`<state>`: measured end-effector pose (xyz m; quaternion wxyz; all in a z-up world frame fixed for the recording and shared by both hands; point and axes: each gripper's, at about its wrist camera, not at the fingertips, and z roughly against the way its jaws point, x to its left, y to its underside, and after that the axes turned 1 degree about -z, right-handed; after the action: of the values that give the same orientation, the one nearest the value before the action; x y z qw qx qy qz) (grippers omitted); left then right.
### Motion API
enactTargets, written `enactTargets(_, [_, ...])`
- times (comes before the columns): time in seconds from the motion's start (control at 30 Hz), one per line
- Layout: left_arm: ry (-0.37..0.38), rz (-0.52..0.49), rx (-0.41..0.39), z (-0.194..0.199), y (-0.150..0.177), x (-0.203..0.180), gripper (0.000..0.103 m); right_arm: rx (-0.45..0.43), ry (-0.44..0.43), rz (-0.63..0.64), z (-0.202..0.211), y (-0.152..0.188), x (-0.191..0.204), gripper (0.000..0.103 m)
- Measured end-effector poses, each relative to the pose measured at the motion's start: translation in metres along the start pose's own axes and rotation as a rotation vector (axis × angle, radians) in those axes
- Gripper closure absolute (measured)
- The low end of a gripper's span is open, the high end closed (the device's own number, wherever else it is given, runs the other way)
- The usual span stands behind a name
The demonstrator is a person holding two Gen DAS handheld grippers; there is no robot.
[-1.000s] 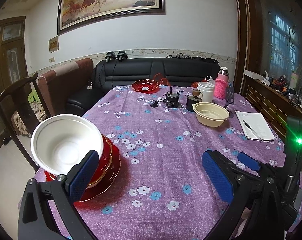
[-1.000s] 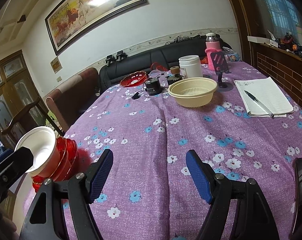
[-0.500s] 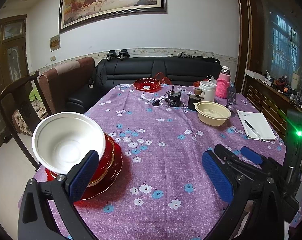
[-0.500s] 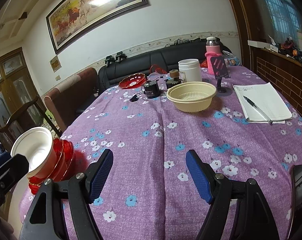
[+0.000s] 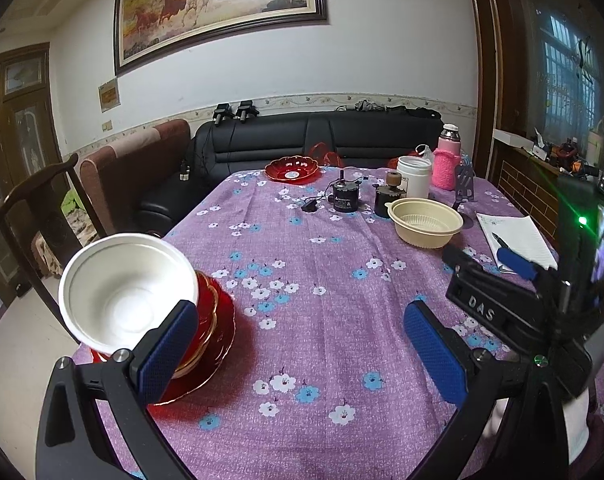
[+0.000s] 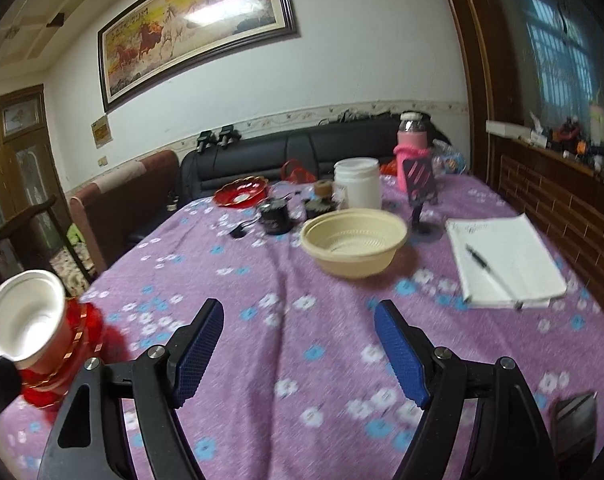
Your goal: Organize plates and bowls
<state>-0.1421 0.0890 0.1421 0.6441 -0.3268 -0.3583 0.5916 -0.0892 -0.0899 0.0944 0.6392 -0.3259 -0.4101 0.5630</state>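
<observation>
A white bowl (image 5: 126,286) rests tilted on a stack of red gold-rimmed plates (image 5: 216,322) at the table's near left corner; bowl (image 6: 20,320) and stack (image 6: 76,344) also show in the right wrist view. A cream bowl (image 5: 424,222) (image 6: 354,240) stands mid-right. A red plate (image 5: 292,169) (image 6: 241,192) lies at the far end. My left gripper (image 5: 302,354) is open and empty over the cloth, right of the stack. My right gripper (image 6: 300,350) is open and empty, short of the cream bowl; it also shows in the left wrist view (image 5: 486,272).
Purple flowered tablecloth (image 5: 322,272). White jar (image 5: 413,176), pink bottle (image 5: 448,160), small black devices (image 5: 345,196), a phone stand (image 6: 420,188), and a notebook with pen (image 6: 502,264) are on the far right. A wooden chair (image 5: 34,216) and black sofa (image 5: 322,140) border the table.
Both grippers rose and moved forward over the table; the right one advanced toward the cream bowl, its view blurred. Jaws stayed open. The white bowl stays on the red stack.
</observation>
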Motion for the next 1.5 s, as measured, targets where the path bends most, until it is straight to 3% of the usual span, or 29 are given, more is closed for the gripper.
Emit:
enactTargets(0.17, [0.007, -0.004, 0.029, -0.013, -0.004, -0.011, 0.0, -0.07, 0.088, -0.009, -0.009, 0.001, -0.02, 0.02])
enactTargets(0.37, [0.026, 0.012, 0.069, -0.032, -0.007, -0.026, 0.0, -0.015, 0.112, -0.103, -0.021, 0.007, -0.05, 0.019])
enactTargets(0.63, [0.061, -0.032, 0.073, -0.037, -0.01, -0.049, 0.0, 0.018, 0.11, -0.058, -0.025, 0.015, -0.038, 0.019])
enactTargets(1.5, [0.057, 0.048, 0.067, -0.031, -0.01, -0.025, 0.0, 0.026, 0.155, -0.032, -0.029, 0.021, -0.036, 0.019])
